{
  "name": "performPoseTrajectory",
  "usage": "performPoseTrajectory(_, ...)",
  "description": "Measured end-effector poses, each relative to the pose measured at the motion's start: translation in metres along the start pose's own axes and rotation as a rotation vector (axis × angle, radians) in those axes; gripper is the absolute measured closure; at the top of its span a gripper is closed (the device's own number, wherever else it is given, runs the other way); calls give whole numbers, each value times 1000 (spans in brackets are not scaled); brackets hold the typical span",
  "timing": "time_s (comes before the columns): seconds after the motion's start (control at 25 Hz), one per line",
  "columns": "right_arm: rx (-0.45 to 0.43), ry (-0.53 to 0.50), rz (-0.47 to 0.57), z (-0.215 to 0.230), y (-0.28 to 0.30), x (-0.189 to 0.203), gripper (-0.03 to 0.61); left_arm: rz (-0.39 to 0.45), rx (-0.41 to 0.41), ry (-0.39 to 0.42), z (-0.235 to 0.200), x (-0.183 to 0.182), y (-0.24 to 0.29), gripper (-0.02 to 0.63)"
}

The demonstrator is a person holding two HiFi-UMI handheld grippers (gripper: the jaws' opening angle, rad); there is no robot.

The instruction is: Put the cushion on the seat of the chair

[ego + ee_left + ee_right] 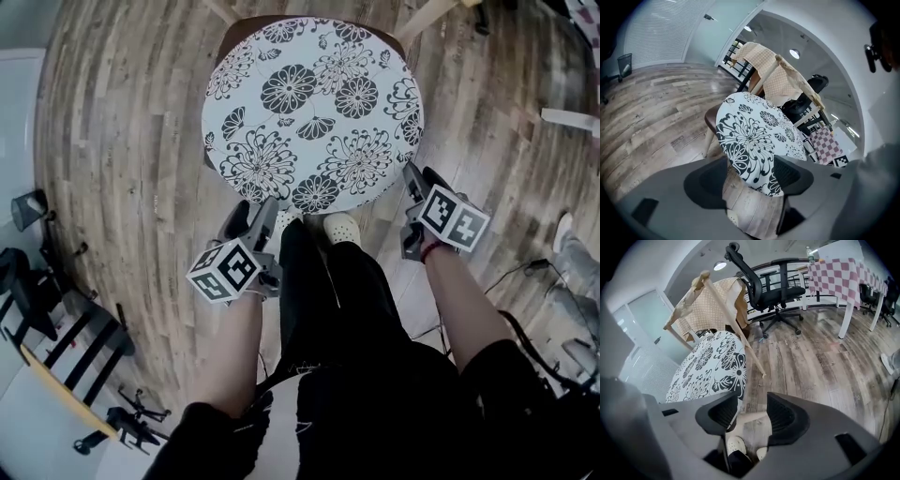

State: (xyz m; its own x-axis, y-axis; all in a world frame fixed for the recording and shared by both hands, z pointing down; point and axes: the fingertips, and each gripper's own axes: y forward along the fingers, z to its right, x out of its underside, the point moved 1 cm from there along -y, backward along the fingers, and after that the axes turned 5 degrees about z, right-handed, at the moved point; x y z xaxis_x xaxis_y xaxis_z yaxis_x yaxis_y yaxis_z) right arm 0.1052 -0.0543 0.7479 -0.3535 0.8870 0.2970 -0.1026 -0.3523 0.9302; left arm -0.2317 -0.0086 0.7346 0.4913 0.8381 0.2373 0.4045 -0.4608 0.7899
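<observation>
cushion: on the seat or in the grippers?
On the seat. The floral cushion lies flat over the brown chair seat; left gripper and right gripper both stand open, clamping nothing.

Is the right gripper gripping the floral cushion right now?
No, the right gripper stands open, only floor and shoes between its jaws; the cushion lies beside it.

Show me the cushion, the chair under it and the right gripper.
cushion (314, 112), head view, middle of its flowered top
chair (710, 118), left gripper view, brown seat edge beside the cushion
right gripper (753, 404), right gripper view, gap between its open jaws
</observation>
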Motion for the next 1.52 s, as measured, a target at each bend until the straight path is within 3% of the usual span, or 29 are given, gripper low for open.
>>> performPoseTrajectory(0.32,18,56,40,-16,-39,-31,391,69,28,-9,29,-50,-31,314)
performPoseTrajectory(0.48,9,61,100,-31,-70,-57,393,115,83,27,64,-77,-54,380)
performPoseTrajectory(0.68,-30,-21,189,-57,-113,-95,530,164,147,89,112,-105,-94,488)
performPoseTrajectory(0.92,-173,-63,273,-96,-172,-142,554,241,231,101,174,-140,-151,565)
performPoseTrajectory(1.04,-255,-113,326,-124,-214,-171,554,291,318,169,219,-164,-191,583)
performPoseTrajectory(1.16,-358,-203,414,-165,-262,-207,554,373,392,242,253,-194,-242,591)
performPoseTrajectory(1.32,-490,-276,550,-219,-329,-249,558,537,520,235,290,-245,-312,597)
performPoseTrajectory(1.52,-556,-387,685,-269,-403,-261,560,735,665,342,327,-282,-399,597)
